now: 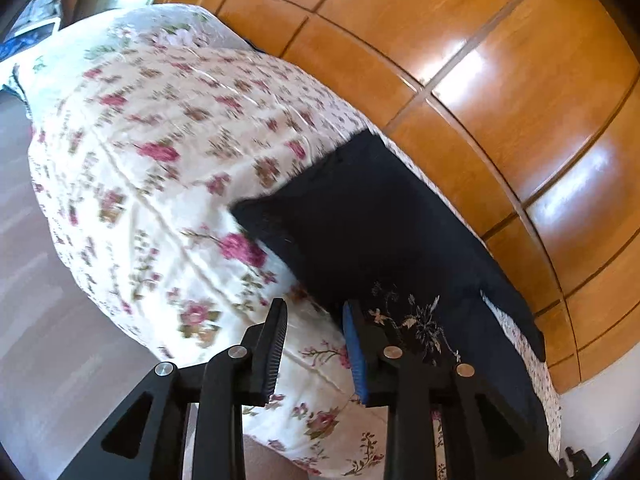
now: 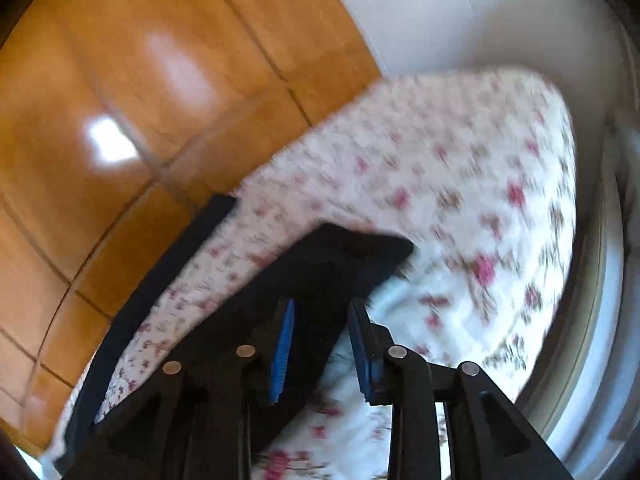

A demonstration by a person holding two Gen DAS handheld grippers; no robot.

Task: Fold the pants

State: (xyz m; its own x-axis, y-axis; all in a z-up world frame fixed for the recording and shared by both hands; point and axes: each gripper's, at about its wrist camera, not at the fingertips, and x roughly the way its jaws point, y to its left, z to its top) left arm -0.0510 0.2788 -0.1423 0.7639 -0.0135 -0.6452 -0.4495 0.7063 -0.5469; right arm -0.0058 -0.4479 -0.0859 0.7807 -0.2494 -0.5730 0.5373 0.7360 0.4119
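One pair of dark navy fabric pants (image 1: 360,216) is seen lying on one floral quilted bed (image 1: 160,160); the left claw (image 1: 316,344) and right claw (image 2: 320,344) are held spread, nothing pinched

No legible text, label, brand, number or sign appears in either wrist view. The only markings are floral: a printed pattern on the bedspread (image 1: 168,168) and a pale plant motif on the dark pants (image 1: 360,216); neither includes lettering.
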